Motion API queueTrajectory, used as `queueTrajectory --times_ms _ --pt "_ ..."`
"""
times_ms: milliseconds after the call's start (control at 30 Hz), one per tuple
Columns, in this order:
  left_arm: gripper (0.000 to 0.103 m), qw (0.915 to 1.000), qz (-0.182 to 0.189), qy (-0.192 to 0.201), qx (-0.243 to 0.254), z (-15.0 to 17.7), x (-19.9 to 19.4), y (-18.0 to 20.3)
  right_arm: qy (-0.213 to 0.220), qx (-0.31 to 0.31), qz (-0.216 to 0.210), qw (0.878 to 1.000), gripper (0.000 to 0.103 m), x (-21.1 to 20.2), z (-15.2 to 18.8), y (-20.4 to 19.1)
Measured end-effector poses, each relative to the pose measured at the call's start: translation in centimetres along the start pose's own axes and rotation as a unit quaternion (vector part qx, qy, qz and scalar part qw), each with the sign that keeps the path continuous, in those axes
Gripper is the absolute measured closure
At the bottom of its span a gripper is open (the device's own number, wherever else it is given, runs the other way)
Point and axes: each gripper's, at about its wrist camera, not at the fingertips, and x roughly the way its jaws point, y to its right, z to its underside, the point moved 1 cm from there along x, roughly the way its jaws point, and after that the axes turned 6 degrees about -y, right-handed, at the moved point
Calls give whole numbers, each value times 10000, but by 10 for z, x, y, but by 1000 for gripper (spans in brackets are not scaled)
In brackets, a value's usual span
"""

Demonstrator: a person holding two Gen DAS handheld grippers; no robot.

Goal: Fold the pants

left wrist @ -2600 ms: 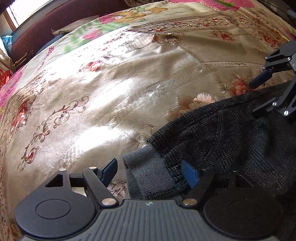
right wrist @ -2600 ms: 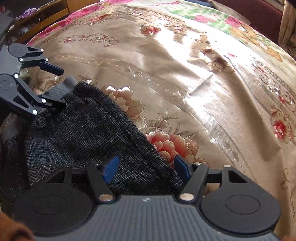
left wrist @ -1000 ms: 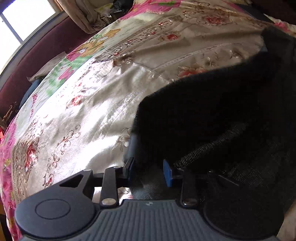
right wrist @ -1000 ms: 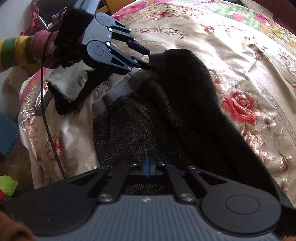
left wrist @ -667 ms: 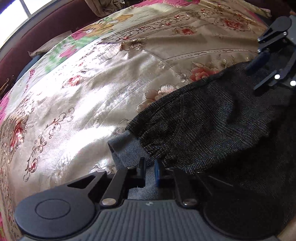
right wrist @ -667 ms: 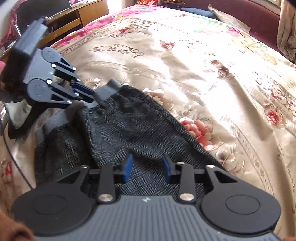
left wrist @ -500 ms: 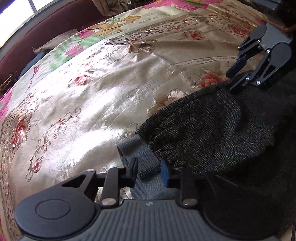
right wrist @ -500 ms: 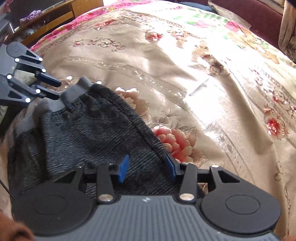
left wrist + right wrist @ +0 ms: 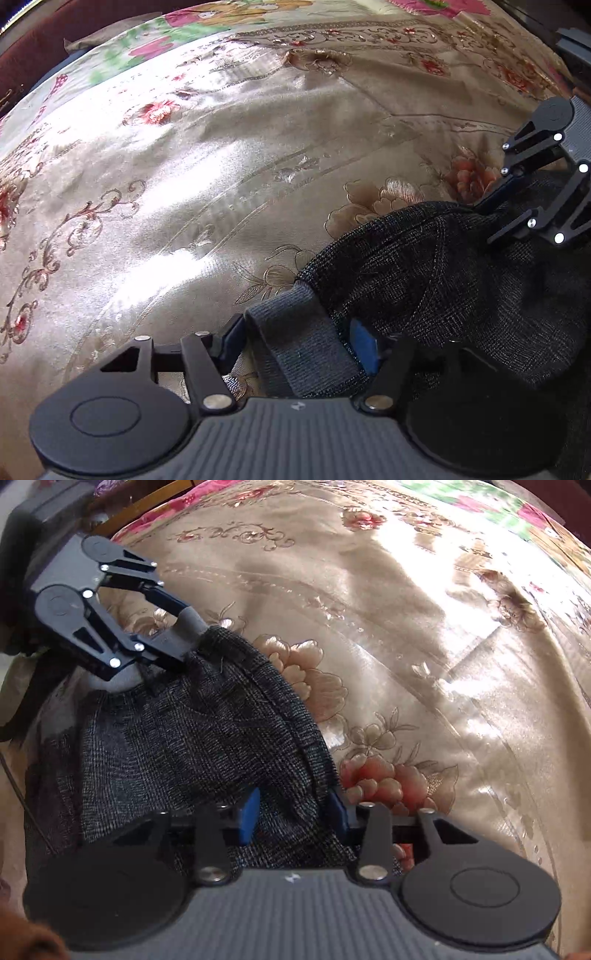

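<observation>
Dark grey woven pants (image 9: 436, 280) with a lighter grey ribbed waistband (image 9: 295, 332) lie bunched on the bed's near edge. My left gripper (image 9: 299, 339) is open, its blue pads on either side of the waistband corner. My right gripper (image 9: 291, 812) is open, its pads straddling the pants' side seam (image 9: 295, 716). The right gripper shows in the left wrist view (image 9: 495, 218) at the pants' far edge. The left gripper shows in the right wrist view (image 9: 181, 635) at the waistband (image 9: 192, 622). The pants' lower part is hidden under the grippers.
A shiny beige floral bedspread (image 9: 221, 177) covers the bed and stretches away beyond the pants. A dark red headboard or sofa edge (image 9: 55, 29) runs along the far side. A wooden furniture edge (image 9: 147, 506) stands beside the bed.
Both grippers were shut on the pants and lifting them a second ago. They have lowered the pants onto the bed and their jaws have opened wider since half a second ago.
</observation>
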Motion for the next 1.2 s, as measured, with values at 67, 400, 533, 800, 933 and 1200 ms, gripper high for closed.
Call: queueTrajectory --times_ms 67,400,533,800,933,1200 --pt "31 10000 -72 7 23 -2 1 4 -10 56 25 10000 78 0 -1 0" --pt "43 9992 -351 126 161 -4 -4 14 -54 369 106 9992 88 9 -19 0" --pt "74 9990 -293 328 33 9 -30 9 128 496 96 9986 95 -19 -17 -14" --pt "76 9982 88 579 141 44 -76 30 404 175 52 9990 96 -77 -1 -80" --pt "77 9981 118 608 71 77 -105 39 344 266 -316 9986 96 -100 20 -129" --pt "81 9997 -4 169 -175 149 -119 63 -312 63 -924 9952 96 -68 79 -220"
